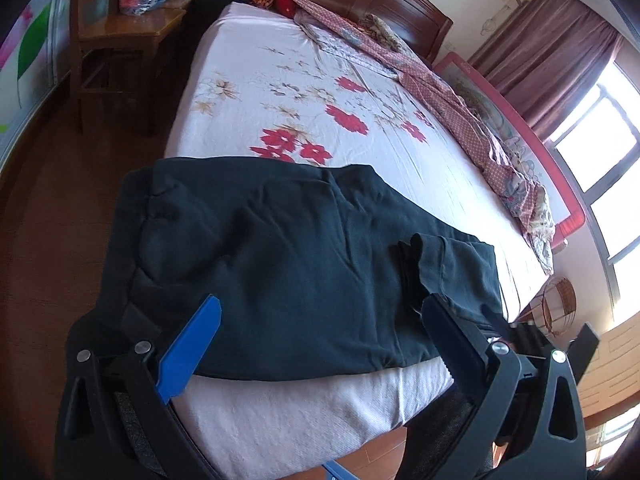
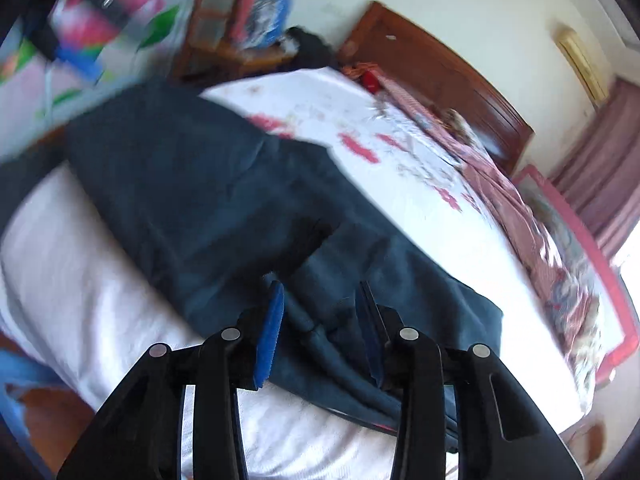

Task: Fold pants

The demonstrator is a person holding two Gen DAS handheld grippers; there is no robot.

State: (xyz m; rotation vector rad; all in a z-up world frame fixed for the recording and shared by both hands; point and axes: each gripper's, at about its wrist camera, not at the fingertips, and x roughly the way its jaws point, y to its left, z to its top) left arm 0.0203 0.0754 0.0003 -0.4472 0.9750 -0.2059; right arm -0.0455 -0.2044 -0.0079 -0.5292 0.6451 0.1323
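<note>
Dark navy pants lie across the foot of the bed, folded over with the leg ends on the right. My left gripper is open wide and empty, hovering over the pants' near edge. In the right wrist view, which is blurred by motion, the pants stretch from upper left to lower right. My right gripper is open, its blue fingers straddling a fold of the pants near the bed edge; nothing is clamped. The right gripper's body shows in the left wrist view beyond my right finger.
The bed has a white floral sheet. A patterned quilt is bunched along its far side by a pink guard rail. A wooden chair with clothes stands left. A wicker basket sits on the floor right.
</note>
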